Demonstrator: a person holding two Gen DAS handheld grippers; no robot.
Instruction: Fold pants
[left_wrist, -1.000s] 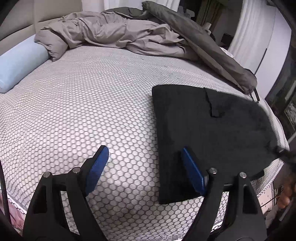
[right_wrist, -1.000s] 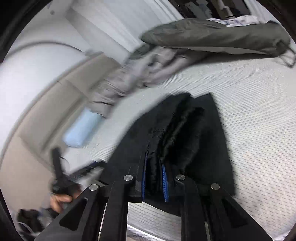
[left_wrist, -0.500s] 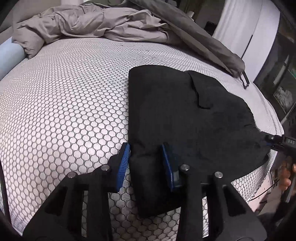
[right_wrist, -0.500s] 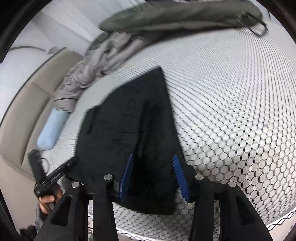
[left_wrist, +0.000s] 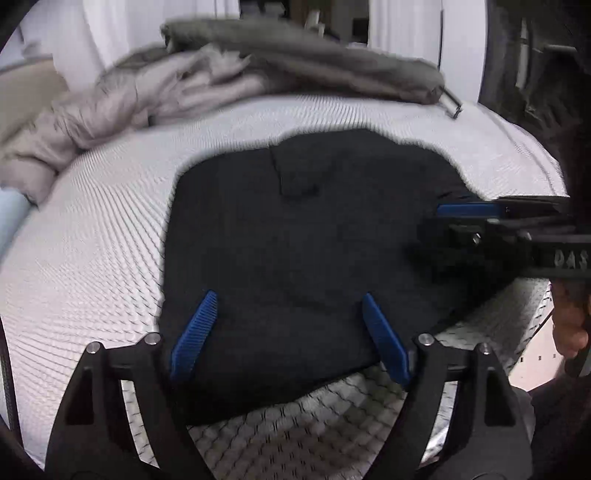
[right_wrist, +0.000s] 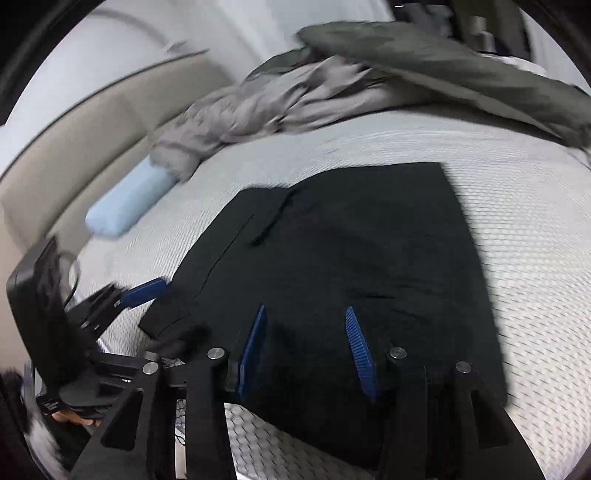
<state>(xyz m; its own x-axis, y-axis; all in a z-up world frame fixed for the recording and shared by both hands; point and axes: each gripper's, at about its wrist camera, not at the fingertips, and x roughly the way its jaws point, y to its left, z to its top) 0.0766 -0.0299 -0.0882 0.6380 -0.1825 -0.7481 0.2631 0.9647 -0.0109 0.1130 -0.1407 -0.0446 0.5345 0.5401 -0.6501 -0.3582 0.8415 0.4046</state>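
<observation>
Seen from the left wrist, the black pants lie folded into a flat, roughly square packet on the bed, whose cover has a honeycomb pattern. Their cloth is dark and matte, with a short seam or pocket edge showing near the far side of the packet. The left gripper hangs over the near edge of the pants with its blue pads spread wide; its jaws have just been opening, and the pads press on nothing, though cloth lies below and between them. At the right edge of the pants the right gripper reaches in sideways, a hand behind it. Beyond the pants, a crumpled grey blanket is heaped along the far side of the bed.

Next, from the right wrist, the pants show the same flat packet with straight far and right edges and a small flap sticking out at the near left corner. The right gripper stands part open over the near edge, its pads apart and not pinching the cloth. Left of the pants sits the left gripper. A pale blue bolster lies beyond the pants, beside the blanket.
</observation>
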